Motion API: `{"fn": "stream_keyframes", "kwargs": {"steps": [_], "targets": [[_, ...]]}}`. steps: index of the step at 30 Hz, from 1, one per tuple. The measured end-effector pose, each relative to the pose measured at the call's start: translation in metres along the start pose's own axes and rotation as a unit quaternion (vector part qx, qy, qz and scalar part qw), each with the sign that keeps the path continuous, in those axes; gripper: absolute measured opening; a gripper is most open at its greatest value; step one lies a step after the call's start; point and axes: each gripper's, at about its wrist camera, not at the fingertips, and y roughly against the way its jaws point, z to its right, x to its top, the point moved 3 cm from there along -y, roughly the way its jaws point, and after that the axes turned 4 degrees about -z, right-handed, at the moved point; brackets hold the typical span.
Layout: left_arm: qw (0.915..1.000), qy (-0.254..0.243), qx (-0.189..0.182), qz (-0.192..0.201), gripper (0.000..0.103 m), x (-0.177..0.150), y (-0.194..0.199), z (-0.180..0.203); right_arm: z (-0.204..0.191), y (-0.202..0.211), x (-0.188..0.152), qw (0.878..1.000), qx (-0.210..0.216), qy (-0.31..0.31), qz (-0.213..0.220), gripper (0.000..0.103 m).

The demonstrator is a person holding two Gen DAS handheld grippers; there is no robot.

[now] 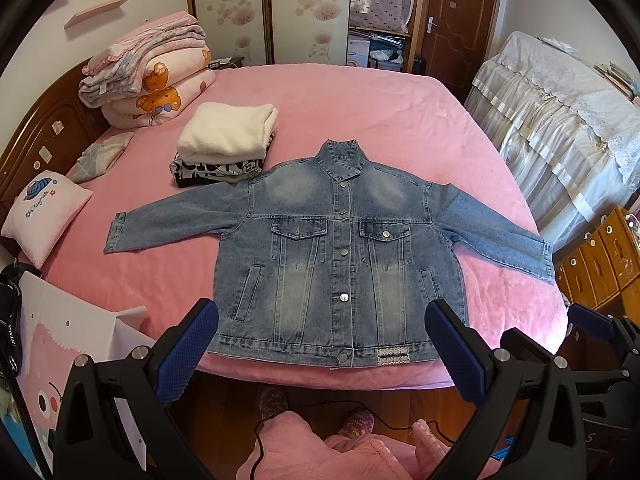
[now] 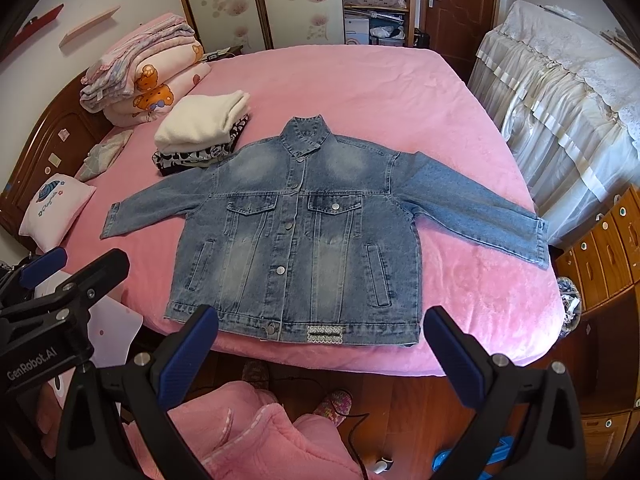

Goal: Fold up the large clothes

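Observation:
A blue denim jacket (image 1: 332,248) lies flat and buttoned on the pink bed (image 1: 360,112), front up, both sleeves spread sideways, hem at the near edge. It also shows in the right wrist view (image 2: 296,232). My left gripper (image 1: 320,344) is open and empty, held above the hem at the bed's near edge. My right gripper (image 2: 320,344) is open and empty, also just short of the hem. The right gripper's fingertip (image 1: 588,320) shows at the right of the left wrist view. The left gripper's fingers (image 2: 48,264) show at the left of the right wrist view.
A stack of folded clothes (image 1: 224,140) with a white top sits left of the collar. Folded quilts (image 1: 148,76) and a pillow (image 1: 44,212) lie by the headboard. A lace-covered piece of furniture (image 1: 560,128) and wooden drawers (image 1: 600,256) stand right of the bed.

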Motion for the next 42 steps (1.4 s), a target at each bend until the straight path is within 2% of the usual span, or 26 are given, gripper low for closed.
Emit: {"fn": "stream_keyframes", "kwargs": {"steps": [13,28,34,42], "targets": [[1.0000,-0.001,0.006,0.005,0.102,0.002,0.000,0.008,0.009,0.002,0.002,1.000,0.001,-0.002,0.005,0.103],[0.9994,0.005,0.029,-0.018,0.102,0.007,-0.010,0.002,0.023,0.000,0.012,1.000,0.013,-0.019,0.021,0.103],[0.9984,0.023,0.037,-0.036,0.102,0.018,-0.026,-0.028,0.017,-0.012,0.023,0.999,0.017,-0.045,0.014,0.103],[0.9923,0.085,0.018,-0.089,0.102,0.045,-0.072,-0.108,-0.019,-0.039,0.047,0.998,0.009,-0.058,-0.011,0.103]]}}
